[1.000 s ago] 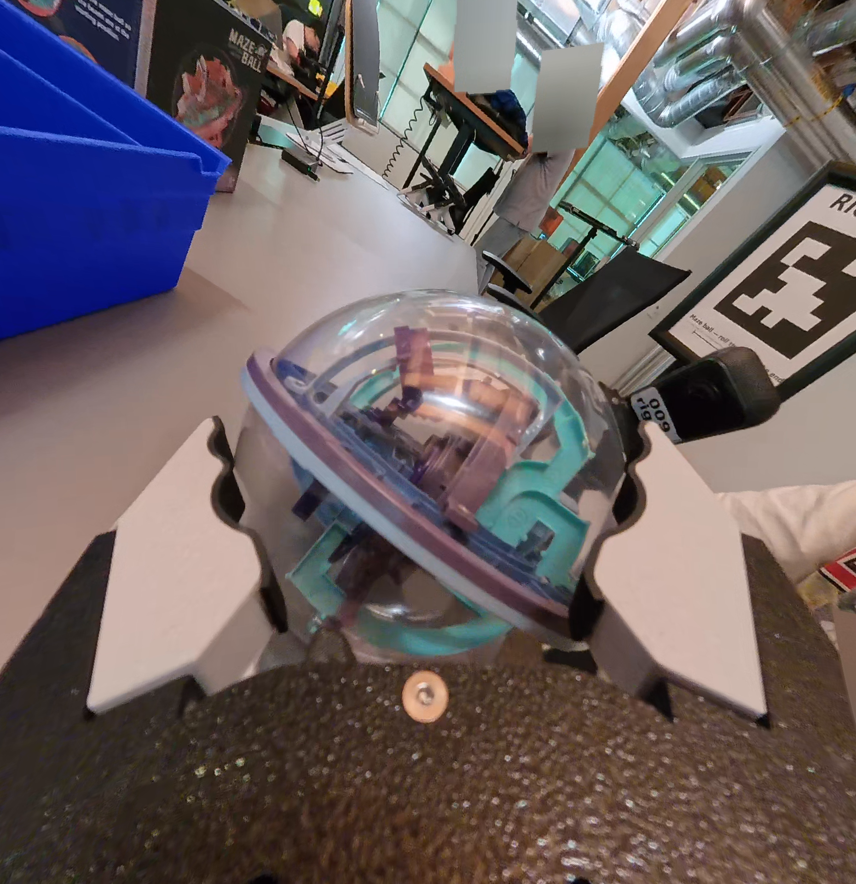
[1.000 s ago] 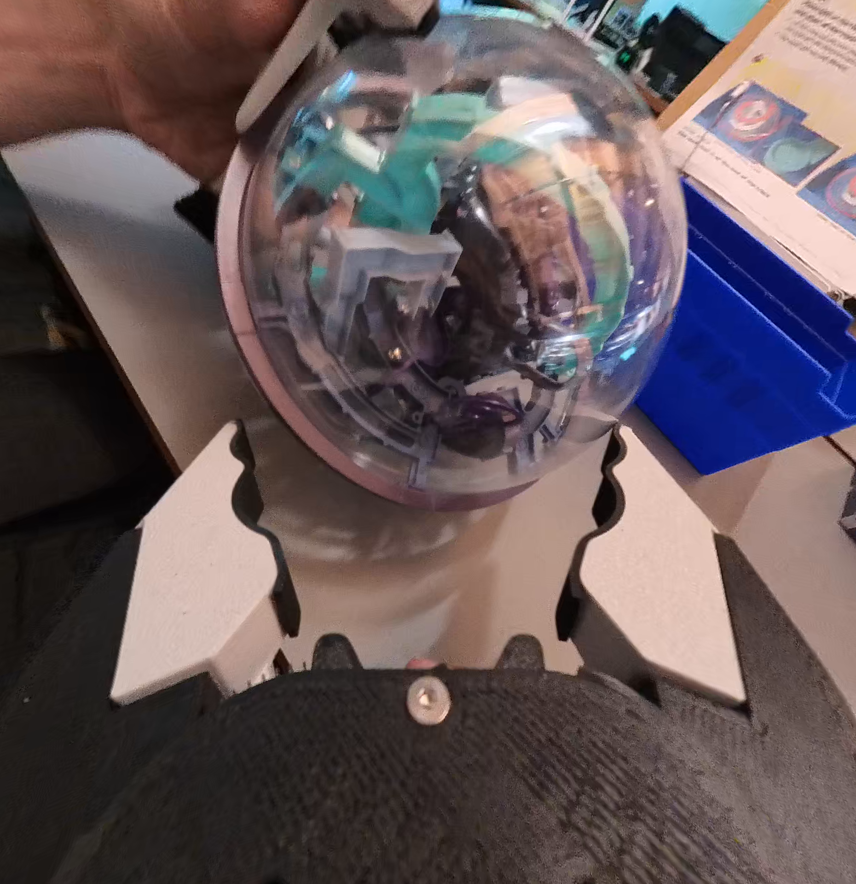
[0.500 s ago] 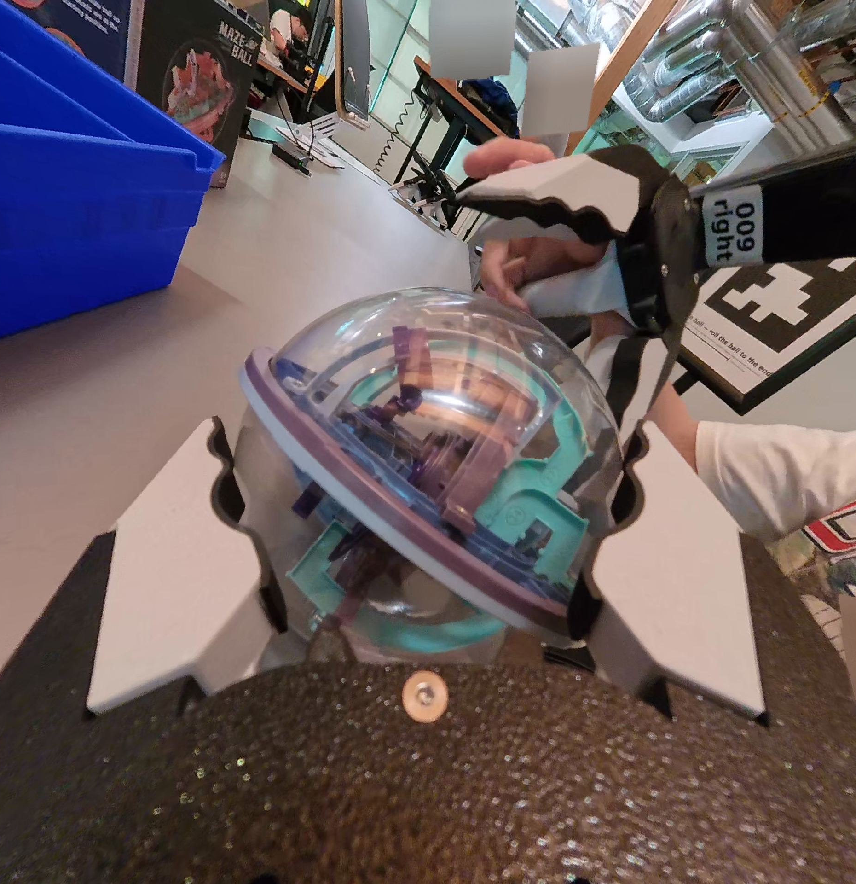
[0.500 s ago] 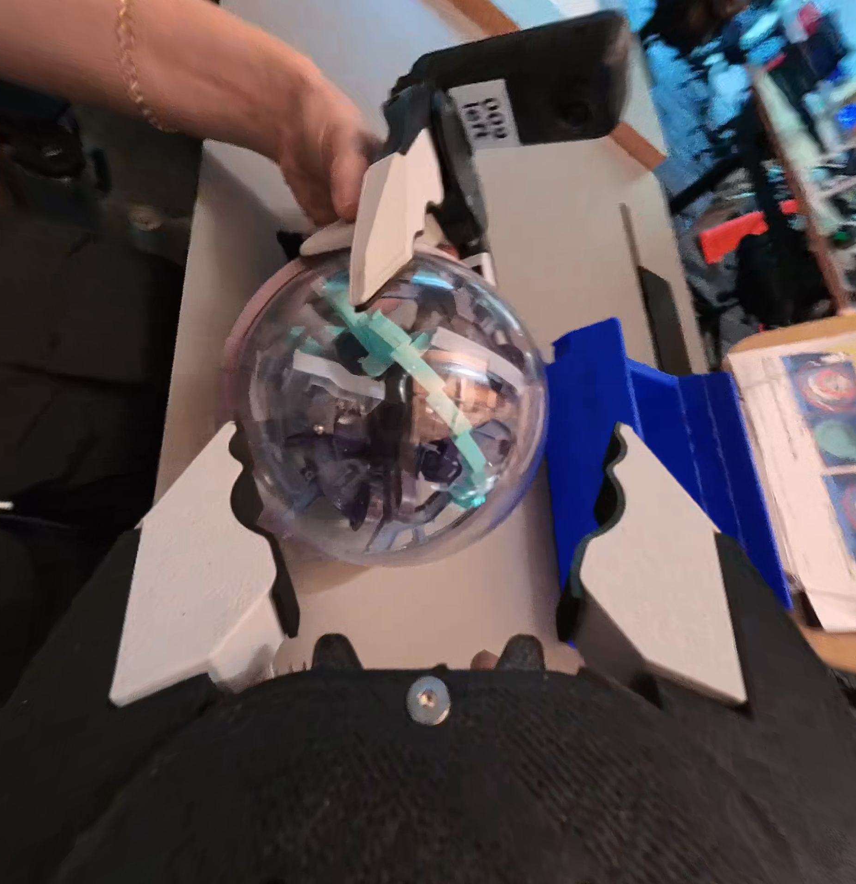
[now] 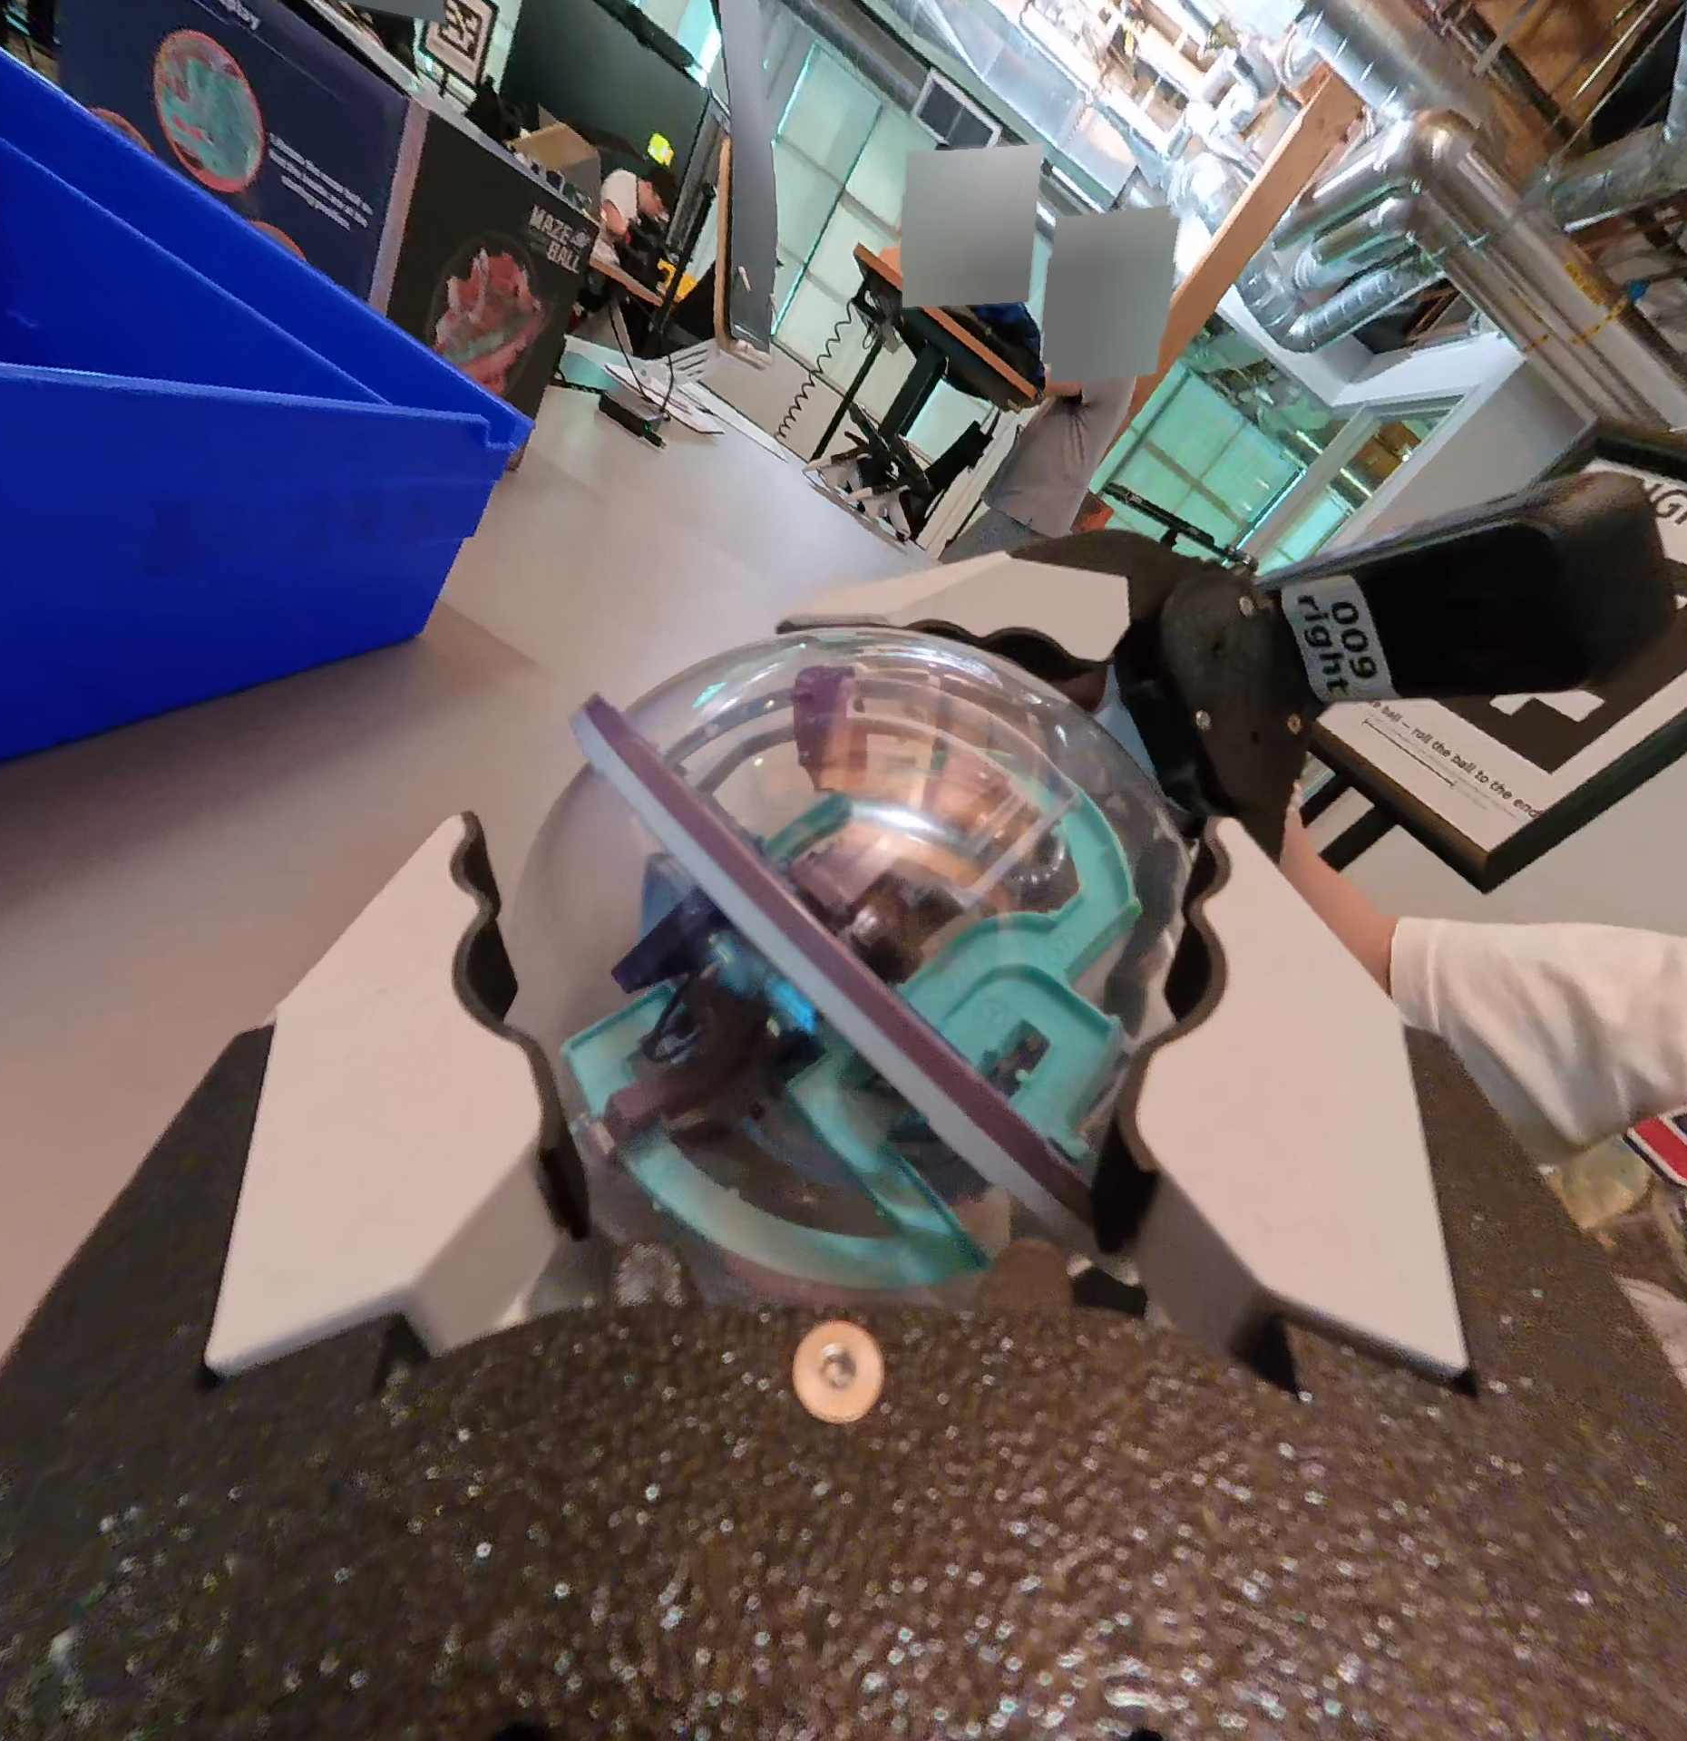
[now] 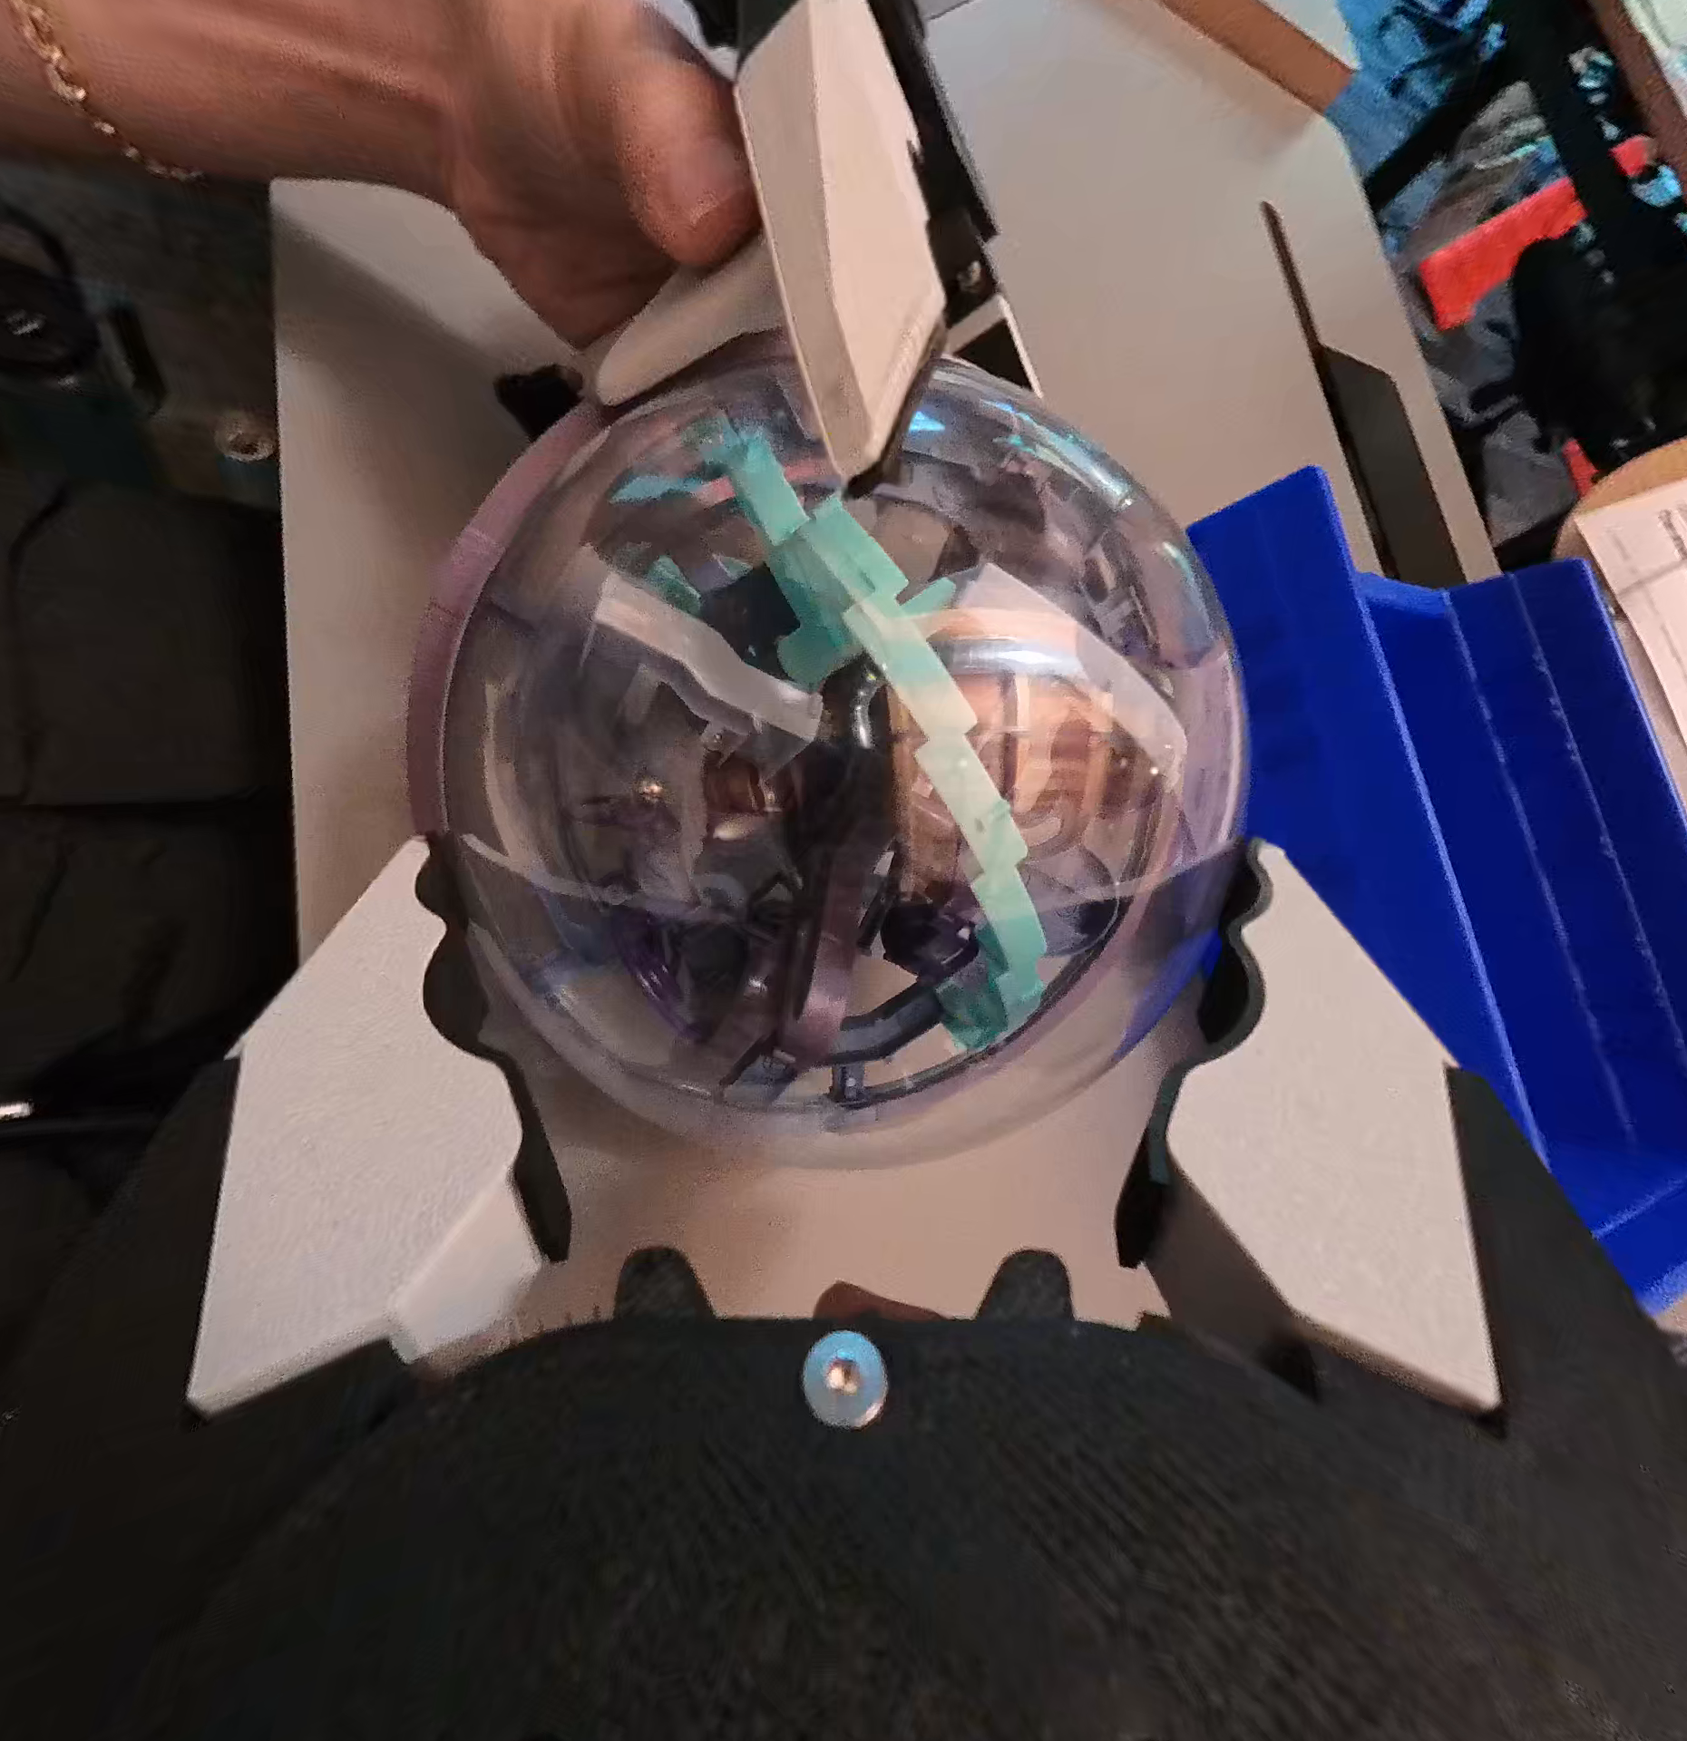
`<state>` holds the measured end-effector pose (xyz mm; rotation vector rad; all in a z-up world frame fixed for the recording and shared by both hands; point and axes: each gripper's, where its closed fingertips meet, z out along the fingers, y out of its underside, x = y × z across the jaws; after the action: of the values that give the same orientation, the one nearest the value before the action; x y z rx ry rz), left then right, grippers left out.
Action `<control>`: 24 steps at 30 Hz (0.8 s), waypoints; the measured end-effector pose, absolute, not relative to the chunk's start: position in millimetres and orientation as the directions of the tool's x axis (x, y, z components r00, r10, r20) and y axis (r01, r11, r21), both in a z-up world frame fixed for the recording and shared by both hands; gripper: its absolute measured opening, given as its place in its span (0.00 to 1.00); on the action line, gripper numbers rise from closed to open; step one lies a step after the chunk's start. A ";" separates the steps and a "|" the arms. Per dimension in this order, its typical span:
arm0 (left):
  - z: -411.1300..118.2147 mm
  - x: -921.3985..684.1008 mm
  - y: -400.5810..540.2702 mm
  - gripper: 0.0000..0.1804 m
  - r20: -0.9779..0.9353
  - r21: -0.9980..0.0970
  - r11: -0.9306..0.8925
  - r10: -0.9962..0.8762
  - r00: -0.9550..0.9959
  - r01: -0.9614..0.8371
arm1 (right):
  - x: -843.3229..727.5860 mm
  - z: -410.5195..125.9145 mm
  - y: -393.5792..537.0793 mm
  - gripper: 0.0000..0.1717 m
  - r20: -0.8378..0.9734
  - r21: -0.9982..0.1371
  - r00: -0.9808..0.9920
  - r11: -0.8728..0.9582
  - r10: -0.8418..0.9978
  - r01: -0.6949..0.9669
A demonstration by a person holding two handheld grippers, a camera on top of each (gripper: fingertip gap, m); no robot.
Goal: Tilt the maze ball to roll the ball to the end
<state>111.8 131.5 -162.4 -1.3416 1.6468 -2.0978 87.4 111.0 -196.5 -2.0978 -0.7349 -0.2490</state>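
Observation:
The maze ball (image 5: 849, 942) is a clear sphere with teal and purple tracks and a purple rim, held above the grey table (image 5: 161, 895). My left gripper (image 5: 835, 848) is shut on it, with both pads against its sides. My right gripper (image 6: 835, 867) has the same ball (image 6: 821, 754) between its fingertips, and the pads touch its widest part on both sides. In the left wrist view the right gripper's finger (image 5: 962, 603) lies along the far top of the ball. In the right wrist view a left finger (image 6: 849, 283) rests on the ball's far side.
A blue bin (image 5: 208, 565) stands on the table to the left and shows at the right in the right wrist view (image 6: 1480, 848). A dark printed box (image 5: 482, 283) stands behind it. A framed sign (image 5: 1575, 735) is at the right. A hand (image 6: 585, 170) holds the left gripper.
My right gripper swung in and closed around the ball's sides. The ball turned in my left gripper, so its purple rim now stands steeper, and the left fingers narrowed a little.

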 end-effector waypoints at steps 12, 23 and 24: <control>-172.3 109.6 116.9 0.83 0.620 -0.771 -0.366 -0.616 -0.485 -0.521 | 87.0 -202.9 102.4 0.89 0.444 -0.720 0.865 -0.483 0.233 0.499; -157.9 105.3 122.0 0.77 0.563 -0.822 -0.354 -0.621 -0.545 -0.446 | 89.3 -212.9 99.7 0.88 0.336 -0.799 0.932 -0.483 0.134 0.358; -157.5 105.8 121.9 0.78 0.564 -0.822 -0.359 -0.617 -0.548 -0.442 | 89.5 -212.9 99.7 0.88 0.332 -0.803 0.935 -0.481 0.129 0.351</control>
<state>105.8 121.9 -157.5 -1.4208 1.6979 -2.0420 89.5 99.7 -212.9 -2.0728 -0.3418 -0.2764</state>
